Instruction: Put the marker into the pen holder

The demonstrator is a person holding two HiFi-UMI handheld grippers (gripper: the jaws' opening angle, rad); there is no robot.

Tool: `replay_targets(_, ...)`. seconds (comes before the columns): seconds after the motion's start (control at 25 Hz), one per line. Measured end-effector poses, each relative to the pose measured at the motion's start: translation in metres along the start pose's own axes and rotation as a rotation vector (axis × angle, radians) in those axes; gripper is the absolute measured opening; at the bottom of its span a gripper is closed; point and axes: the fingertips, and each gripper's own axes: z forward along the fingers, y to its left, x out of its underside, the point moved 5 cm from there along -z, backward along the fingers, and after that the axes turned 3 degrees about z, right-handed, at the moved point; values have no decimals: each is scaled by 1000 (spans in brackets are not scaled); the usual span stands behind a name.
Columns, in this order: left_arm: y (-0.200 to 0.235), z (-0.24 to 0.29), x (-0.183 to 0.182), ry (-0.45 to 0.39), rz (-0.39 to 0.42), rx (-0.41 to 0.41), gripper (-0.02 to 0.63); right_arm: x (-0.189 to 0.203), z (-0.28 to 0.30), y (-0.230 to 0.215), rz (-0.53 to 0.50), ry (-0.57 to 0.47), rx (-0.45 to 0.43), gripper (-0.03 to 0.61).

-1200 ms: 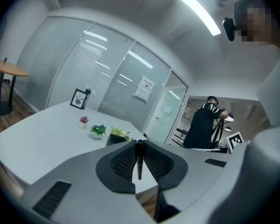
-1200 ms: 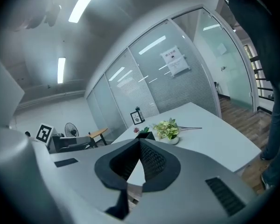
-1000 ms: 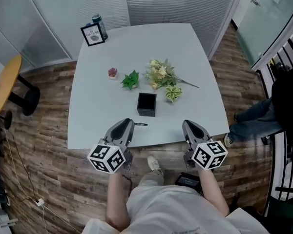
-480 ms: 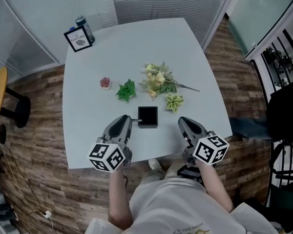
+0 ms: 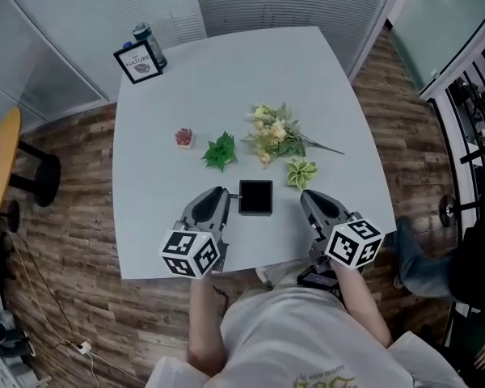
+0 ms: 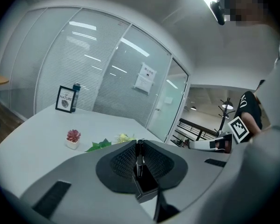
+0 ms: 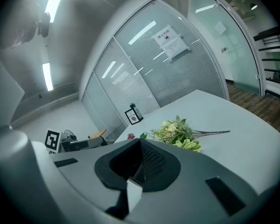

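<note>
Now forward from the desk [image 5: 323, 95] edge to flank the pen holder [image 5: 255, 197], with the marker [image 6: 139, 160] pinched in the narrowly closed left tool [image 5: 217, 196] just beside it and the right tool [image 5: 311, 199] closed, empty; left only to swing over and drop

A pale grey table with rounded corners [image 5: 226, 79] is seen across the middle of the head view, set on a floor of brown wooden planks [image 5: 73, 217]. At its upper left corner a black-framed white card [image 5: 138, 61] is stood upright, with a dark cylindrical bottle [image 5: 148, 40] just behind it. Left of centre a small pink plant in a white pot [image 5: 183, 138] is placed, and a sprig of green leaves [image 5: 220, 150] is laid to its right. A bunch of pale yellow artificial flowers [image 5: 276, 132] is laid at the centre, stems pointing right, with a green-and-cream leaf sprig [image 5: 301, 171] just below. A black, square, open-topped pen holder [image 5: 255, 197] is set near the lower edge.
</note>
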Motion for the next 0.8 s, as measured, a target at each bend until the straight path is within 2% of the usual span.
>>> replay_targets(0.28,4,20,1,40,28,6,48,-7,14,-18,14,7,-1,17)
replay_targets(0.8,2,50,29,148,72,-2,48,6,24,-43,-7,64,27,17)
